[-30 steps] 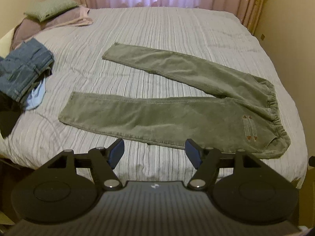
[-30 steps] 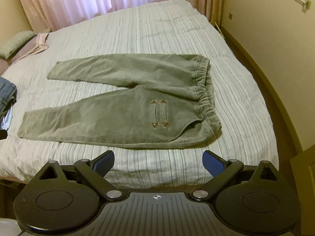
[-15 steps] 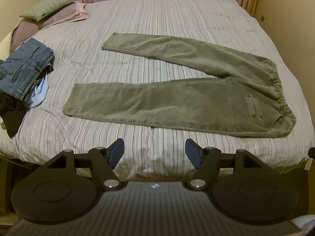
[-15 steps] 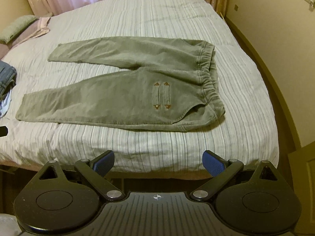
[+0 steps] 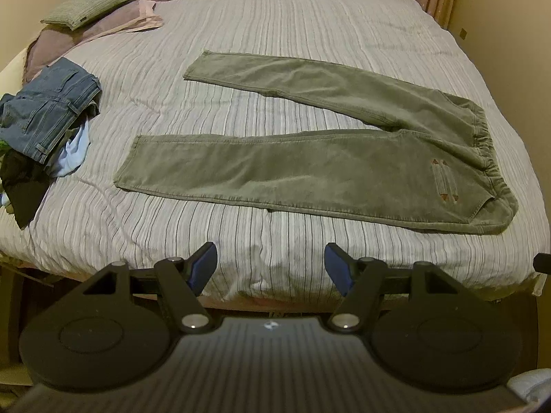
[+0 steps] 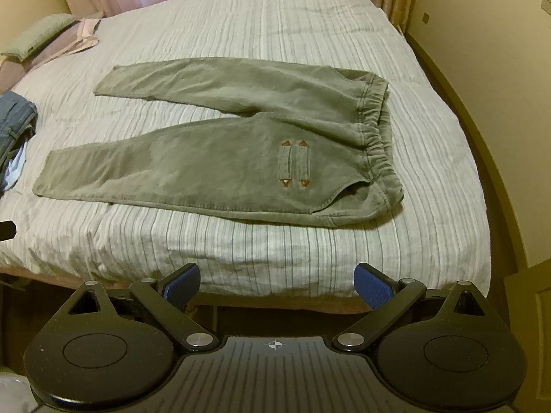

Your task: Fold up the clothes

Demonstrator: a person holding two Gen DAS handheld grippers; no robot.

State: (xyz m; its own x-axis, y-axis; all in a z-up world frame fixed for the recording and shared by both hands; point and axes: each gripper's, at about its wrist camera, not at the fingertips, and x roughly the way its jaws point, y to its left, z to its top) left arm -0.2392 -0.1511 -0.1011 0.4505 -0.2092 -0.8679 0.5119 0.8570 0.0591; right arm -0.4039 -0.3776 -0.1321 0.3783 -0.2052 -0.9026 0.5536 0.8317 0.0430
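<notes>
Both views have drawn back from the trousers since the earlier frames; the near edge of the bed now shows in full.

The olive trousers [image 5: 310, 168] lie flat on the striped bed [image 5: 275, 27], legs splayed apart, waistband toward its right side, well clear of the denim pile [image 5: 48, 113] at its left. Left hand-held gripper [image 5: 270, 268] and right hand-held gripper [image 6: 275, 285] hover off the bed's near edge, jaws spread, empty. Judgement: pinch the near leg's hem and waistband corner together, then lay that leg squarely over the far one.
</notes>
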